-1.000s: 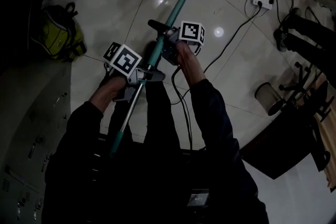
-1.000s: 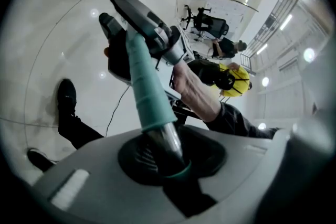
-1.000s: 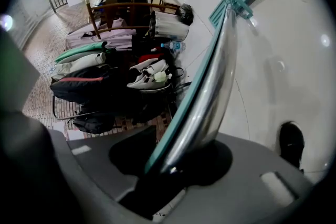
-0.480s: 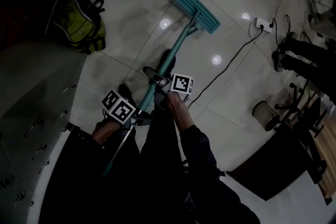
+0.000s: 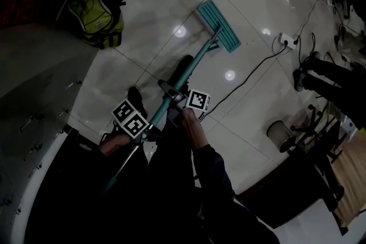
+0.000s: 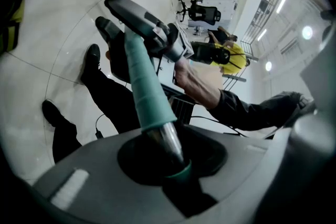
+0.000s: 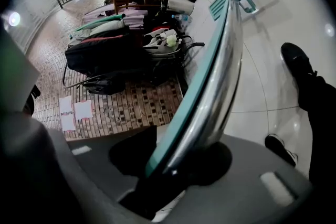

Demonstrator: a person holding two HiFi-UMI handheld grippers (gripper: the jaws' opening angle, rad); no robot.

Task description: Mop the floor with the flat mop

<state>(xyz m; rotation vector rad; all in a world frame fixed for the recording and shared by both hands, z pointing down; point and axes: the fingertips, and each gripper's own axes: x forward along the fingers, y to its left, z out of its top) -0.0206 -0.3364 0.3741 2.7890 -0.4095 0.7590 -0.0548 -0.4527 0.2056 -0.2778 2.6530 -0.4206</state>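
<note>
Flat mop (image 5: 218, 26): head flat on floor (image 5: 143, 37). Left gripper (image 6: 168, 157) and right gripper (image 7: 181, 162) both clamped on handle (image 5: 193, 68), behind head. No wet trail visible beside head. Mopping judged under way, most floor left.

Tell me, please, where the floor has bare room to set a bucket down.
The tiles between the backpack and the mop head are bare, as is the stretch from the mop head to the power strip. The right side is crowded: cable, bin, a person's legs.
</note>
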